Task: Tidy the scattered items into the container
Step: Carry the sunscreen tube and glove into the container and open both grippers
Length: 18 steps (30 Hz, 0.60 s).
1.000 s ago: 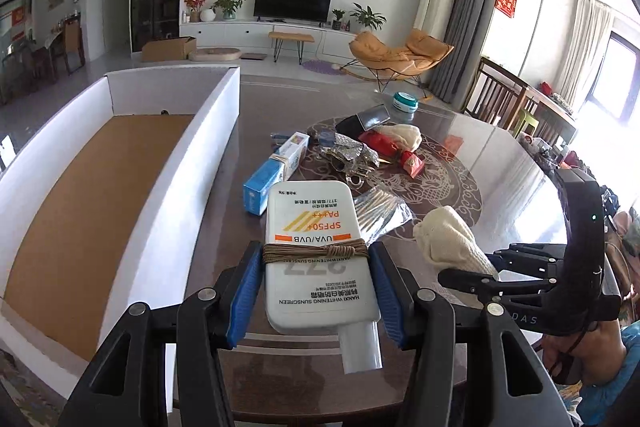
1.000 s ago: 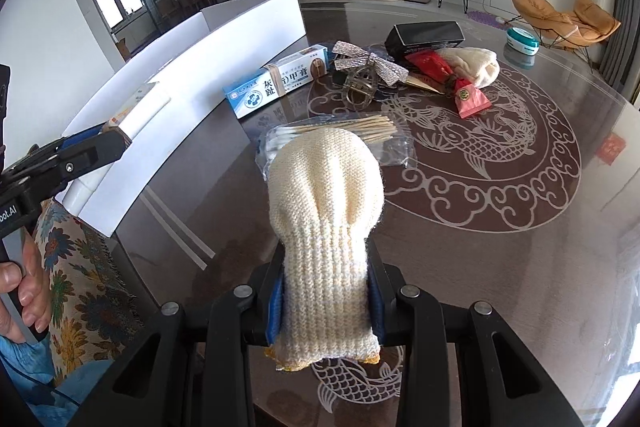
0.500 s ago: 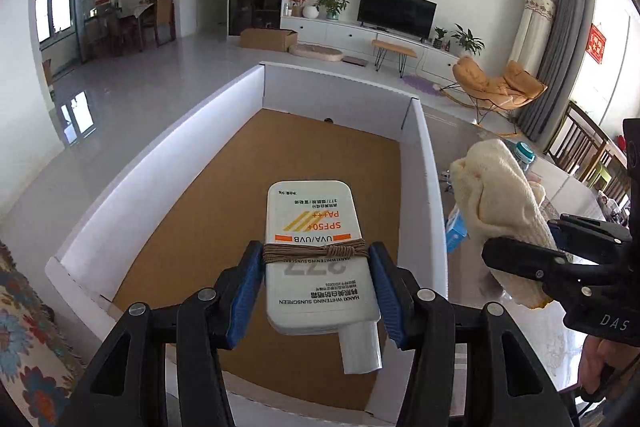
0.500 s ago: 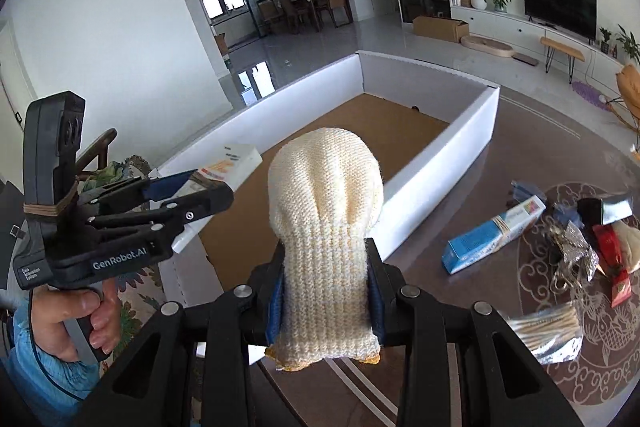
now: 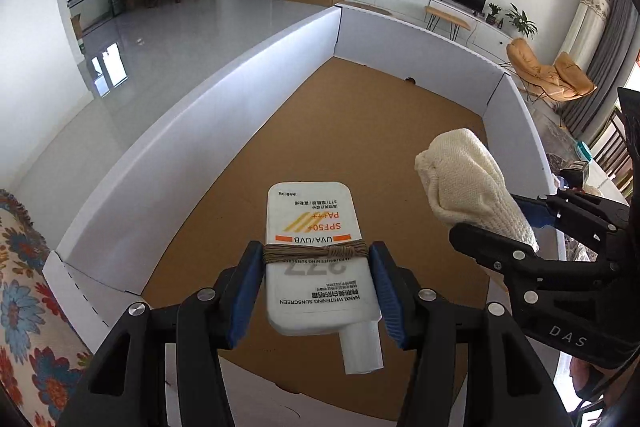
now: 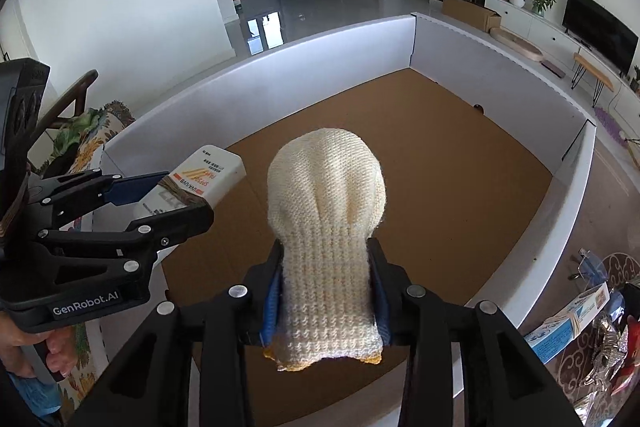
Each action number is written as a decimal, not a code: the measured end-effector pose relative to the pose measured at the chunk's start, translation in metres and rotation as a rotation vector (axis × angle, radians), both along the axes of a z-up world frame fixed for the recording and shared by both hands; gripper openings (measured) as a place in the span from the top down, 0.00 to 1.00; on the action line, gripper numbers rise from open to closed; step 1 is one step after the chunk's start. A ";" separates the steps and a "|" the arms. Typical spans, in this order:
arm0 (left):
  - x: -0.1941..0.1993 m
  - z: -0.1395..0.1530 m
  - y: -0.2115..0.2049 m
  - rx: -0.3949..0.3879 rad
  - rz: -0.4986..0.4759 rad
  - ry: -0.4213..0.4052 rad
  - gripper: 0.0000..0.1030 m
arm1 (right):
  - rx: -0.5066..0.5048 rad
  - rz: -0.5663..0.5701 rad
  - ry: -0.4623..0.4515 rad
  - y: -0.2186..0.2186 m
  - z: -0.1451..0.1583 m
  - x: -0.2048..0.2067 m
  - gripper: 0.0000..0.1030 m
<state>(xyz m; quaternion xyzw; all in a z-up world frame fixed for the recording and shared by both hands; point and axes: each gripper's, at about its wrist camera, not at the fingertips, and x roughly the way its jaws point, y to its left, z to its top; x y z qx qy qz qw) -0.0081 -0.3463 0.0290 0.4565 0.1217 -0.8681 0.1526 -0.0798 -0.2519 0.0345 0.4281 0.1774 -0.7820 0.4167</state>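
Two grippers hang above the white-walled box (image 5: 192, 131). In the left wrist view, the left gripper (image 5: 316, 277) clamps a white sunscreen tube (image 5: 316, 247) over the brown floor's near edge. In the right wrist view, the right gripper (image 6: 326, 283) pinches a cream knitted cloth (image 6: 326, 211), likewise above the near edge.

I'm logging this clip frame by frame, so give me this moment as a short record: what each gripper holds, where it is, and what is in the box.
left gripper: shut on sunscreen tube, held over the box
right gripper: shut on knitted glove, held over the box
box: white walls, brown cardboard floor, nothing lying inside where visible
left on table: blue carton and foil packets, outside the box
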 end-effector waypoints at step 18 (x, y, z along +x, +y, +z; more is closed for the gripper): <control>0.055 0.080 0.191 -0.097 -0.392 0.277 0.08 | -0.103 -0.480 0.188 0.251 0.010 0.040 0.02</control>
